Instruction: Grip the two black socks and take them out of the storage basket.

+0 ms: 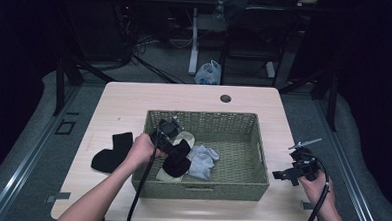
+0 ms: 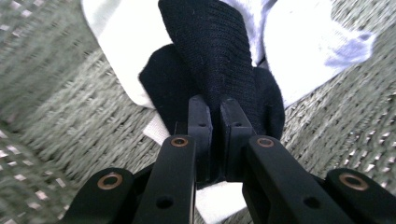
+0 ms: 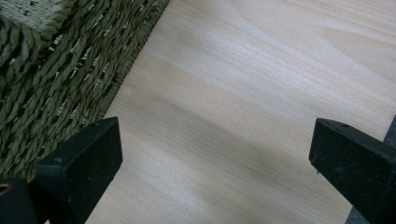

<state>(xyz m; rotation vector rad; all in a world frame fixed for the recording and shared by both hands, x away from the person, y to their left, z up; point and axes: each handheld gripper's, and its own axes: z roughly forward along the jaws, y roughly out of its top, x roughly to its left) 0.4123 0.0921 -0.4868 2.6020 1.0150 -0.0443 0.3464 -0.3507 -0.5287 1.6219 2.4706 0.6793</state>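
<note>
**Over the basket: black sock pinched in the left tongs**

Inside the woven basket [image 1: 256,143], toward its left half, the left tongs [image 2: 215,116] are clenched on a black sock [image 2: 219,51], the two jaws pressed together with a fold of the knit between them. From above, the left hand [image 1: 141,150] reaches over the basket's left wall, and the sock drapes down from the tongs onto a cream sock [image 1: 182,140] lying on the basket floor. Just to the right of them sits a crumpled grey sock [image 1: 203,160]. A second black sock [image 1: 113,152] lies flat on the bench [image 1: 194,98], outside the basket and just beside its left wall.

The held sock is soft, light ribbed knit. It will sag and fold under its own weight, and it offers no stiffness to push against. It should not slip easily, since the fabric bunches in the grip. A pinch near one end, at the cuff or toe, would let it hang straight. The present hold looks to be on a folded-over part.

Its long axis runs away from the tongs, along the line of the jaws, from the basket's left side toward the front middle. Which end is the toe I cannot tell.

The right tongs [image 3: 212,154] stand released with jaws wide apart, over bare bench to the right of the basket, grasping nothing.
</note>
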